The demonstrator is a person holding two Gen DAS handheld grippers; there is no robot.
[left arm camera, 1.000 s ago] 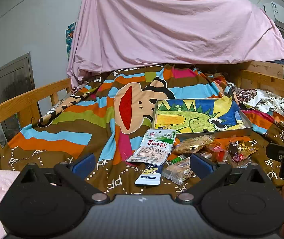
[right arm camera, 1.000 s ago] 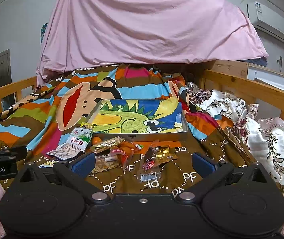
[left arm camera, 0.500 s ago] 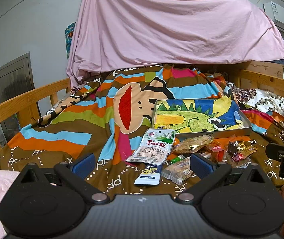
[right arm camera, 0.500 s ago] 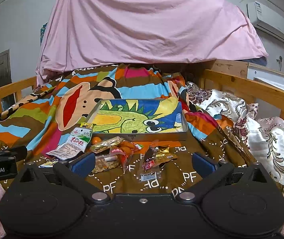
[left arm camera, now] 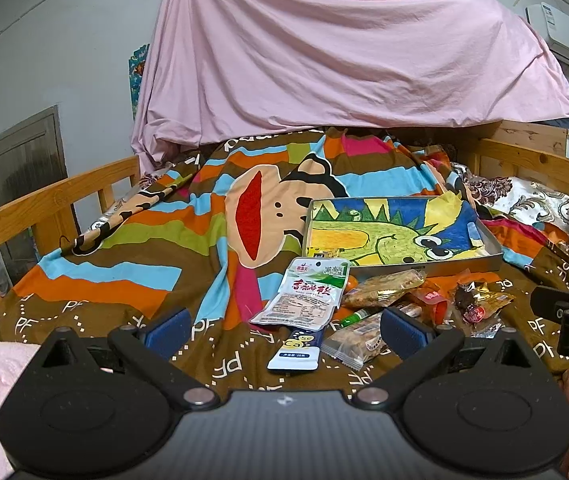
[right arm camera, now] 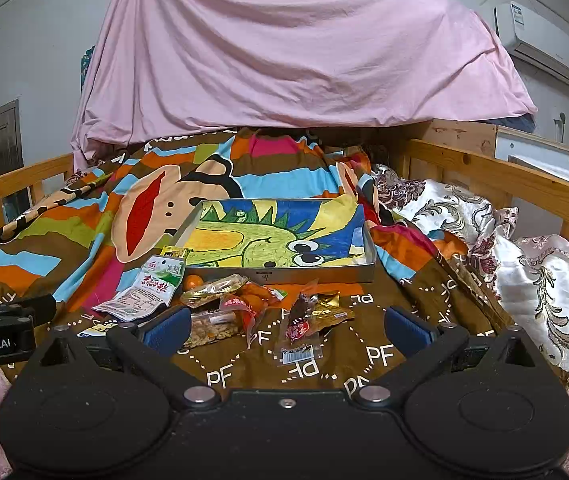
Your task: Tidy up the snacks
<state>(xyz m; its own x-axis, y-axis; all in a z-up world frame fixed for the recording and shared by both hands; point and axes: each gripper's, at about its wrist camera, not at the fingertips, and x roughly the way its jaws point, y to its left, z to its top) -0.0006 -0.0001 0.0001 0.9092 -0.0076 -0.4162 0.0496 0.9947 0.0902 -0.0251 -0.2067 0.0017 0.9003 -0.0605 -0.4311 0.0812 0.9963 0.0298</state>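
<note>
Wood bed rail [left arm camera: 48, 204], grey wall [left arm camera: 44, 60], AC unit [right arm camera: 540, 44]

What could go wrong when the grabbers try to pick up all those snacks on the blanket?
1. The snack packets lie heaped and overlapping, so the open right gripper might pinch two at once or drag a neighbour along.
2. The blanket is soft and wrinkled; fingers could catch the cloth along with a flat packet like the white pouch.
3. The tray has a low rim, so a packet dropped near its edge might slide back out.
</note>
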